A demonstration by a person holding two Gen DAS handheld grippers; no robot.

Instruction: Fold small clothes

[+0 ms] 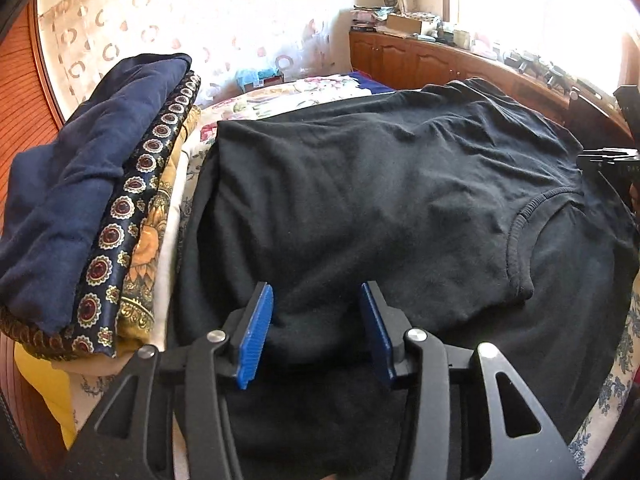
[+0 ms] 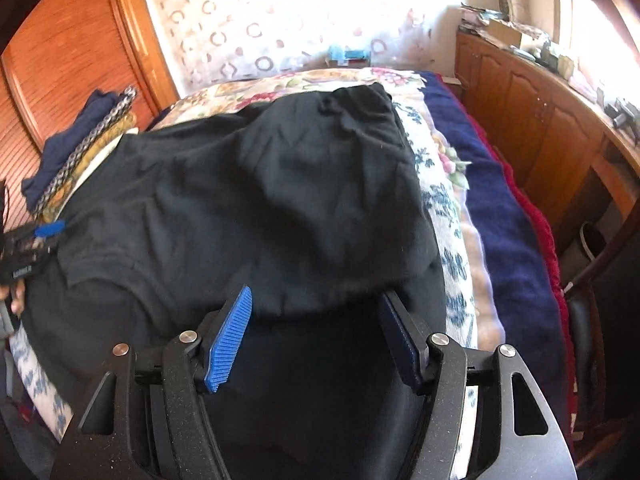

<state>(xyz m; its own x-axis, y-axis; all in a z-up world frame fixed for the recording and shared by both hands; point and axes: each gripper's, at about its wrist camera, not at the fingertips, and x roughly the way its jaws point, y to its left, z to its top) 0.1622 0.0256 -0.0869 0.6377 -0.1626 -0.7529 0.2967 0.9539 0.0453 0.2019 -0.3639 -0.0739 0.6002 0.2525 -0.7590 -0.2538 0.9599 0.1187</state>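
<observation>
A black T-shirt (image 1: 380, 184) lies spread on the bed, its ribbed collar (image 1: 520, 232) toward the right in the left wrist view. My left gripper (image 1: 316, 304) stands open over the shirt's near edge, its blue pads apart with black cloth lying between them, not pinched. In the right wrist view a folded-over part of the shirt (image 2: 260, 184) ends in a hem just ahead of my right gripper (image 2: 316, 304), which is open, the pads wide on either side of that hem. Each view shows a bit of the other gripper at its side edge.
A stack of folded clothes (image 1: 80, 200), navy on top of patterned pieces, sits left of the shirt. The floral bed cover (image 2: 444, 200) and a dark blue blanket (image 2: 508, 220) lie to the right. A cluttered wooden cabinet (image 2: 540, 128) lines the right wall, and a wooden wardrobe (image 2: 60, 52) the left.
</observation>
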